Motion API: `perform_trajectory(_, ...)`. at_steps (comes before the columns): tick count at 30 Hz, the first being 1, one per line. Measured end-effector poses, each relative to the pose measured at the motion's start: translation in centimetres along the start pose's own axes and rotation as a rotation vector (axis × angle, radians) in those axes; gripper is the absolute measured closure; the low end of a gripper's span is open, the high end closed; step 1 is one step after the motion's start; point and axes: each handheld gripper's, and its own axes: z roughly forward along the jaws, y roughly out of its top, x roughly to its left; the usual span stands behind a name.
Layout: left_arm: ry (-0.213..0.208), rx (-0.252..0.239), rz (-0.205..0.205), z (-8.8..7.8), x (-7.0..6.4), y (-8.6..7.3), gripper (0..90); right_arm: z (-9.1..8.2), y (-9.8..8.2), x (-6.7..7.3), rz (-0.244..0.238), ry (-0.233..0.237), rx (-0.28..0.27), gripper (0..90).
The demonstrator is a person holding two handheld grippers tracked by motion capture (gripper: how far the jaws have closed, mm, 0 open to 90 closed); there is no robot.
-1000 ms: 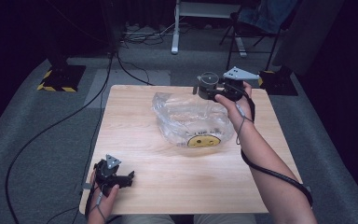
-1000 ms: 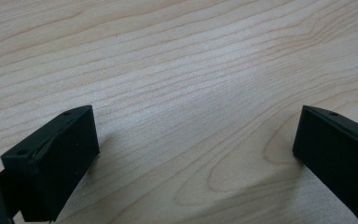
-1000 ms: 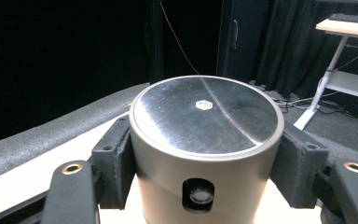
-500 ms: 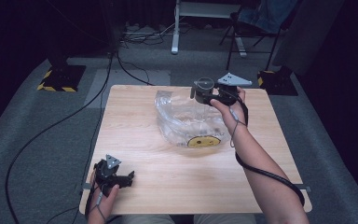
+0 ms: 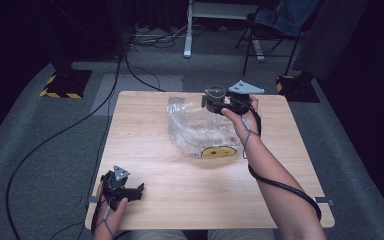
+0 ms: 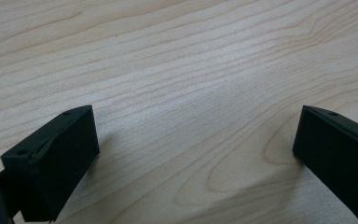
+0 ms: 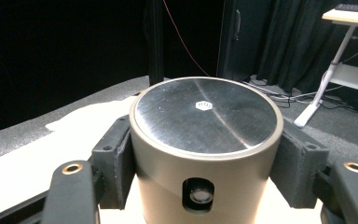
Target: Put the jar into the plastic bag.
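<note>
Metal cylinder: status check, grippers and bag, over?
Right gripper shut on metal cylinder, above clear plastic bag. Left gripper open, resting on table. Nothing in the way.

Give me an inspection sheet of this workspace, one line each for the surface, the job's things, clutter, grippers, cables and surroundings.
Surface: light wooden table, bare grain under the left gripper.
Job's things: metal cylinder with a flat brushed top and a small round window in its side; clear plastic bag with a yellow round mark, lying crumpled at the table's middle.
Clutter: nothing seen.
Grippers: right gripper clamped on the metal cylinder, above the bag's far edge; left gripper low over the table's near left corner, jaws wide apart, nothing between them.
Cables: black cables trail across the floor at the left; one runs along the right forearm.
Surroundings: grey carpet, dark curtains, white desk frame, chair.
</note>
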Motion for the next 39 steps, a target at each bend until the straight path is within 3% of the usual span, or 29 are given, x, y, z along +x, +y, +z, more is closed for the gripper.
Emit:
perform_trajectory(16, 0.000, 0.000, 0.000, 0.0, 0.0, 0.0, 0.2, 0.9, -1.7, -0.2, -0.017, 0.000, 0.016, 32.6)
perform_trajectory(39, -0.001, 0.001, 0.000, 0.0, 0.0, 0.0, 0.1, 0.9, -5.0, -0.7, 0.017, 0.013, 0.066, 32.6)
